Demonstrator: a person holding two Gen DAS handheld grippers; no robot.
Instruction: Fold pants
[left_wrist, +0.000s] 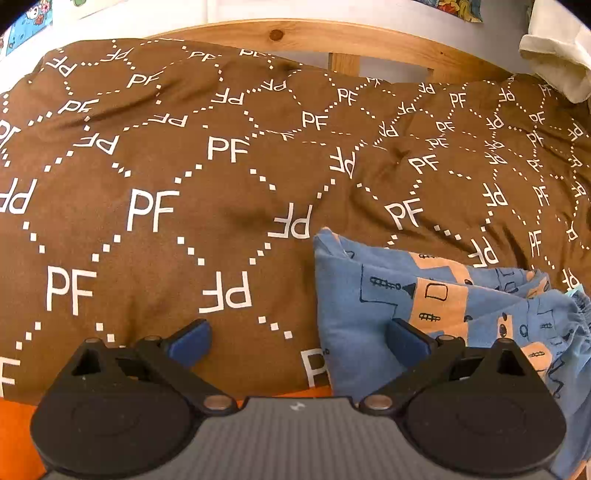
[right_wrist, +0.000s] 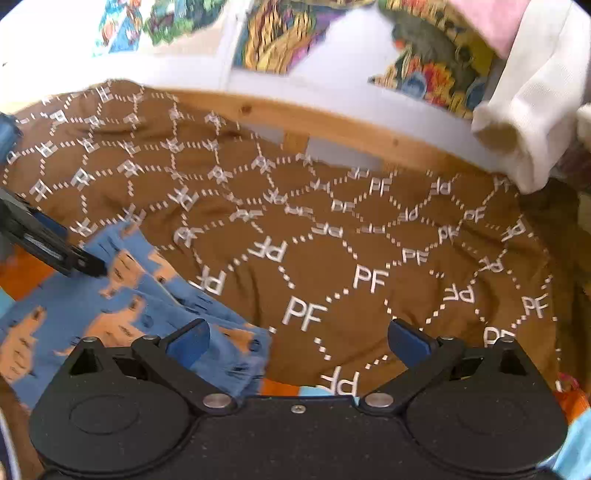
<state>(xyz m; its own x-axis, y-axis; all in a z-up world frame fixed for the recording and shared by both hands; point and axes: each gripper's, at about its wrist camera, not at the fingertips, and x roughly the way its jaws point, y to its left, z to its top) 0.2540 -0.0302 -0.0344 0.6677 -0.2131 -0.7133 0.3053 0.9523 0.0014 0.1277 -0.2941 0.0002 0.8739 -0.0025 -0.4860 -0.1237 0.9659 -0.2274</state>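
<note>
Pants (left_wrist: 424, 306) of soft blue cotton-like fabric with orange patches and small black drawings lie bunched in a loose, partly folded heap on the brown bedspread printed with white "PF" letters (left_wrist: 184, 206), near the bed's front edge. They look light and limp, likely to sag and slide out of shape when lifted, so a pinch through all layers seems wiser than a hold on one ply. The gathered elastic waistband (left_wrist: 576, 314) at the far right of the left view, and the firmer folded edge at the heap's left, appear the best places to grip.

The left hand-held gripper (left_wrist: 299, 339) stands spread wide, its right finger over the cloth, holding nothing. The right hand-held gripper (right_wrist: 299, 339) is likewise agape and empty, its left finger above the pants (right_wrist: 122, 306).
</note>
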